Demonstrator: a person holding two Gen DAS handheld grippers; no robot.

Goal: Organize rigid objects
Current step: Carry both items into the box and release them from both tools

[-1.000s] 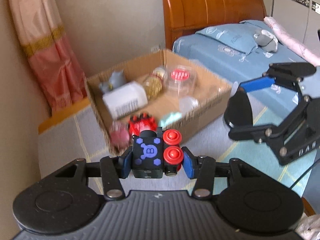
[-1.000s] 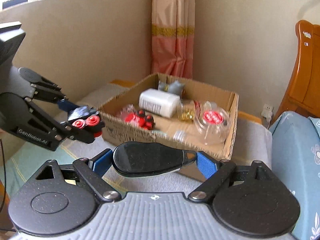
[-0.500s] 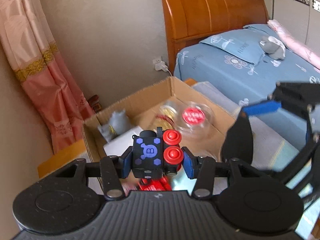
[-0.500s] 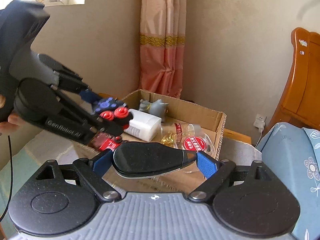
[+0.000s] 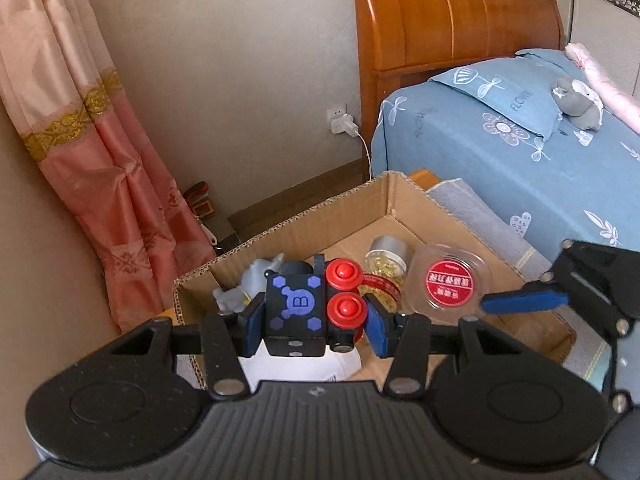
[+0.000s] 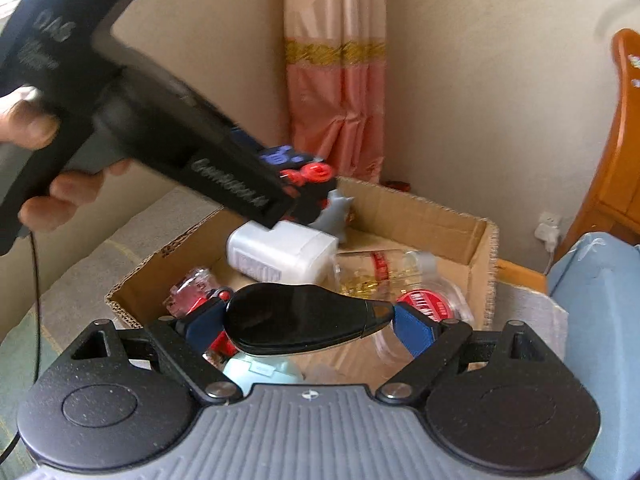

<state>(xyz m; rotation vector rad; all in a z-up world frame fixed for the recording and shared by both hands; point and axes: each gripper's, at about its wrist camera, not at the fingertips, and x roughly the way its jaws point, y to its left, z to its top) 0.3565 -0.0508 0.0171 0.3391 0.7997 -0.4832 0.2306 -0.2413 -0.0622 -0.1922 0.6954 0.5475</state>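
My left gripper [image 5: 314, 318] is shut on a black fidget cube [image 5: 298, 308] with red buttons and a purple B face, and holds it above the far-left part of the open cardboard box [image 5: 304, 224]. The cube also shows in the right wrist view [image 6: 304, 172], over the white bottle [image 6: 280, 254]. My right gripper [image 6: 310, 326] is shut on a flat black oval object [image 6: 296, 322] above the box's near side. The box [image 6: 486, 264] holds a grey figurine [image 5: 244, 292], a gold-filled jar [image 5: 386, 264], a clear tub with a red lid [image 5: 450, 284] and a red toy [image 6: 192, 292].
The box sits on a grey mat [image 6: 96, 264] on a low surface. A bed with a blue sheet [image 5: 520, 152] and wooden headboard [image 5: 452, 12] stands to the right. A pink curtain [image 5: 100, 152] hangs at the left corner. A charger [image 5: 344, 124] is plugged into the wall.
My left gripper has carried the cube forward and up, from in front of the box to over its far-left part. My right gripper has moved closer, over the box's near side.
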